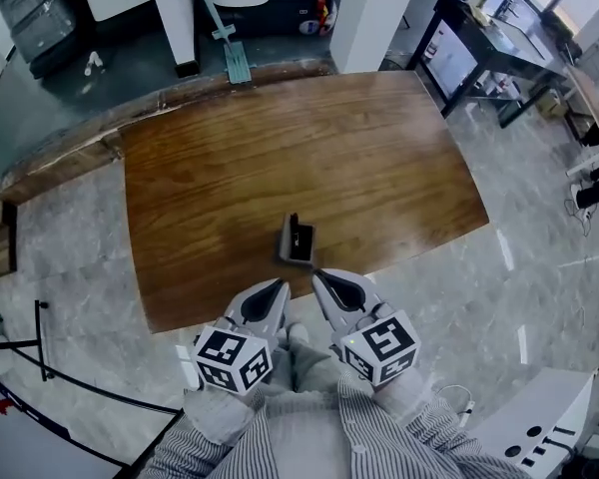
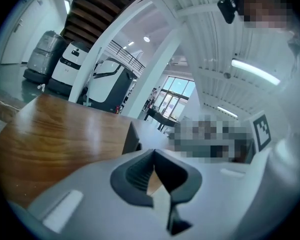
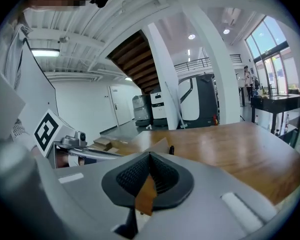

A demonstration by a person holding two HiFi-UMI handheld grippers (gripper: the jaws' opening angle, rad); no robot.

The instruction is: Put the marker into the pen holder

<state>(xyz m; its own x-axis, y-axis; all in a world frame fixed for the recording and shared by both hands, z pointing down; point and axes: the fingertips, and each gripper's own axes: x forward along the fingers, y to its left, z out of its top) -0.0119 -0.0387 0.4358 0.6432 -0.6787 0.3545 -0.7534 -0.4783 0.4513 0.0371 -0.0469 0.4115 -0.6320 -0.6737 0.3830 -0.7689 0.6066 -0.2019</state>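
Observation:
A grey pen holder (image 1: 298, 240) stands on the wooden table (image 1: 280, 148) near its front edge, with a black marker (image 1: 294, 224) standing in it. My left gripper (image 1: 281, 288) and right gripper (image 1: 317, 278) hover side by side just short of the table's front edge, tips pointing at the holder, both shut and empty. In the left gripper view the holder (image 2: 131, 138) rises just beyond the closed left gripper (image 2: 154, 152). The right gripper view has the holder (image 3: 160, 146) and the marker's tip (image 3: 171, 149) peeking over the closed right gripper (image 3: 150, 155).
The table sits on a marble floor. A black desk (image 1: 484, 43) is at the far right, a long-handled floor tool (image 1: 230, 53) leans beyond the table's far edge, and a black metal stand (image 1: 45, 337) is at the near left. White machines stand at the back.

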